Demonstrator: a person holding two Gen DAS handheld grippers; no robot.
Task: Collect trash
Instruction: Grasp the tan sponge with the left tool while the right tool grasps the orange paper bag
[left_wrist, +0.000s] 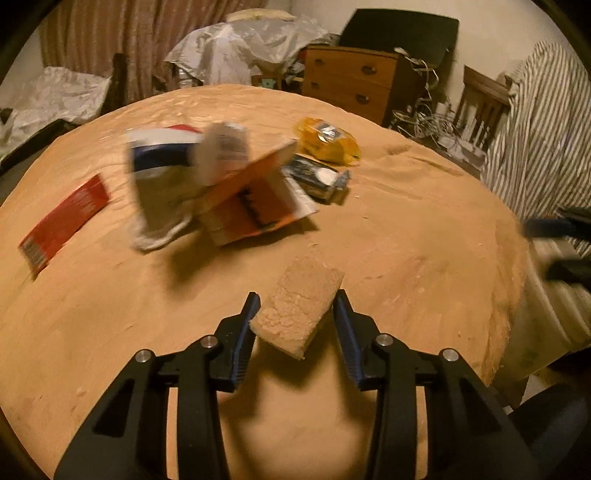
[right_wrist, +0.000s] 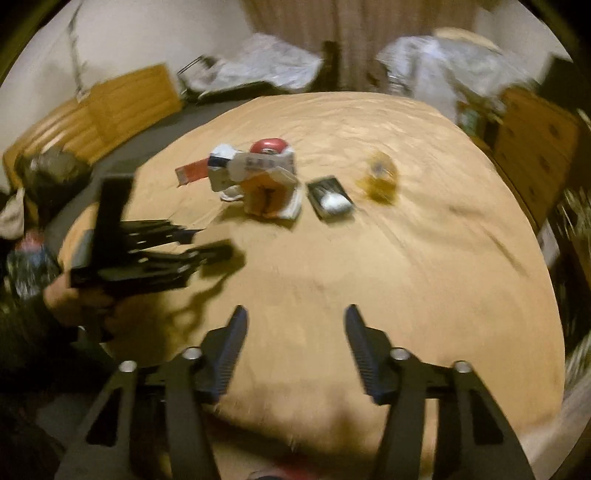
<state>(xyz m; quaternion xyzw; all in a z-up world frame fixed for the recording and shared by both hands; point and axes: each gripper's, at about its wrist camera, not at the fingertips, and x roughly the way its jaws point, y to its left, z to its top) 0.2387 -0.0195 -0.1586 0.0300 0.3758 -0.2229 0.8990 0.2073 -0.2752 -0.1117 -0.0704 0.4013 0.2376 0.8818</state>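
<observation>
**Five pieces of trash near the bed's middle, a tan block between the left fingers**

The tan bedcover (left_wrist: 424, 236) carries a loose cluster of trash toward its middle and far half. Counted from the left-wrist view: one red flat box (left_wrist: 64, 218) lying alone toward the left edge, one white carton with a blue and red band (left_wrist: 162, 181) tipped over, one orange and white box (left_wrist: 255, 203) leaning against it, one dark tray-like package (left_wrist: 314, 177) with something pale inside, and one yellow crinkled wrapper (left_wrist: 327, 140) farthest toward the dresser side. Printing shows on the red box, the white carton and the orange box, but blur and size leave none of it readable; no brand can be made out.

Nearer the front edge, one tan crumbly block (left_wrist: 301, 306) sits tilted between the fingers of the left gripper (left_wrist: 297, 306). The jaws stand narrow on either side of it, the left finger at its lower corner, the right finger beside its other edge; whether the pads actually press on it cannot be told.

The right gripper (right_wrist: 295, 321) hangs over bare cover near the front edge, its jaws partway apart with nothing between them. In its view a hand (right_wrist: 74, 299) holds the left gripper at the bed's left edge.
</observation>
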